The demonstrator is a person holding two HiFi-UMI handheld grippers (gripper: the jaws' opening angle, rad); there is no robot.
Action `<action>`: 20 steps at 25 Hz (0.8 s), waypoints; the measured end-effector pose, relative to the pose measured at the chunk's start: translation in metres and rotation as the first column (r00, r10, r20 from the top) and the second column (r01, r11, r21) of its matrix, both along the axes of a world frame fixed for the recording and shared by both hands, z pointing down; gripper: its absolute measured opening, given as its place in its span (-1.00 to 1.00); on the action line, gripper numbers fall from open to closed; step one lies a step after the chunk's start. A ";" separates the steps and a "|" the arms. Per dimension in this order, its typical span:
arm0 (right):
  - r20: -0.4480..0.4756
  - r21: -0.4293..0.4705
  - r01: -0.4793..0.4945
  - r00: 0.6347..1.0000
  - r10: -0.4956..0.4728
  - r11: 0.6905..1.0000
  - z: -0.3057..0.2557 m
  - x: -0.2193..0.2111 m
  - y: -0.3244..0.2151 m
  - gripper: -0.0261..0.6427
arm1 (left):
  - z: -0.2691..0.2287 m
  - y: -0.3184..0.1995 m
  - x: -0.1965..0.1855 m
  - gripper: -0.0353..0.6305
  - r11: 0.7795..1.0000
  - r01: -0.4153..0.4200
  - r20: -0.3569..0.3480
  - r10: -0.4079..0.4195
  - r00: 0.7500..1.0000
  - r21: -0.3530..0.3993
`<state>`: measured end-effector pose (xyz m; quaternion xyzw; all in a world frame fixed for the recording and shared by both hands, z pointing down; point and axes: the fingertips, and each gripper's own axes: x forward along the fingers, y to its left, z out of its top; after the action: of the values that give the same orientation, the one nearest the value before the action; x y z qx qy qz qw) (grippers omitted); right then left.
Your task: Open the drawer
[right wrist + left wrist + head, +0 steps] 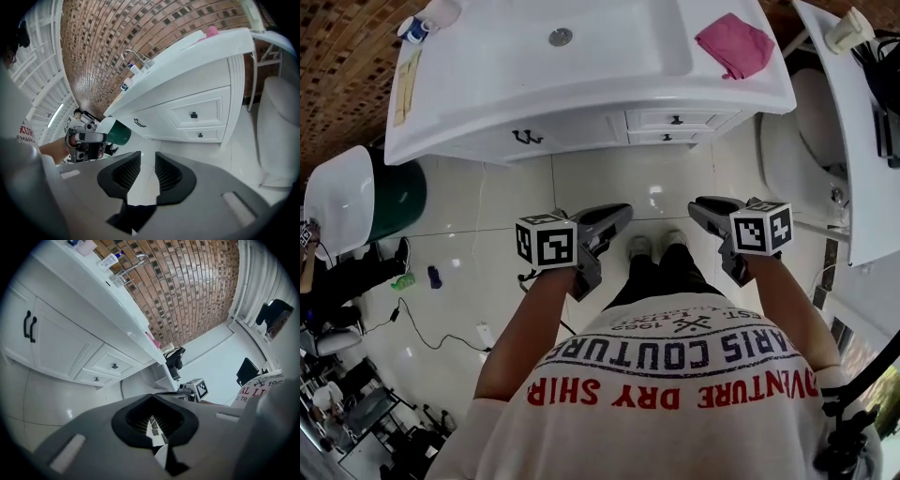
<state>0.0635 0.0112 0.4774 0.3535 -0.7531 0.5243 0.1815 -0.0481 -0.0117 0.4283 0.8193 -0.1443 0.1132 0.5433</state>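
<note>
A white vanity [581, 103] stands ahead of me, with two small drawers at its right end. The upper drawer [675, 120] and the lower drawer [667, 137] each carry a dark knob, and both are closed. The same drawers show in the left gripper view [114, 365] and in the right gripper view [193, 115]. My left gripper [619, 216] [152, 401] hangs over the floor well short of the vanity, its jaws shut on nothing. My right gripper [703, 208] [147, 161] is level with it, open, with only floor showing in the gap.
A pink cloth [734, 44] lies on the vanity top right of the basin. A white toilet [797, 141] stands to the right, and a green bin [394, 197] to the left. The cabinet doors [526, 137] have dark handles. Cables lie on the tiled floor [422, 328].
</note>
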 end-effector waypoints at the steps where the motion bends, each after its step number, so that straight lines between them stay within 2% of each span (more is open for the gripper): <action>1: -0.020 0.005 -0.005 1.000 0.005 1.000 0.007 0.003 -0.007 -0.61 | 0.003 -0.001 0.000 -0.94 1.000 0.007 0.001 -0.007 1.000 -0.004; 9: -0.181 0.115 -0.084 0.978 0.105 0.990 0.074 0.021 -0.095 -0.49 | 0.030 -0.002 -0.016 -0.94 0.999 0.041 0.030 -0.040 0.999 -0.023; 12: -0.266 0.155 -0.151 0.945 0.189 0.976 0.100 0.035 -0.133 -0.47 | 0.038 -0.004 -0.025 -0.94 0.998 0.060 0.039 -0.059 0.997 -0.033; 15: -0.344 0.157 -0.206 0.906 0.249 0.966 0.129 0.046 -0.159 -0.41 | 0.048 -0.002 -0.033 -0.94 0.997 0.060 0.061 -0.057 0.996 -0.043; 20: -0.428 0.135 -0.203 0.871 0.242 0.970 0.169 0.049 -0.181 -0.38 | 0.065 0.004 -0.042 -0.94 0.995 0.068 0.089 -0.061 0.994 -0.077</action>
<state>0.1123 -0.1694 0.6467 0.5548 -0.6685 0.4149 0.2704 -0.0903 -0.0081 0.4929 0.7861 -0.1895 0.1364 0.5722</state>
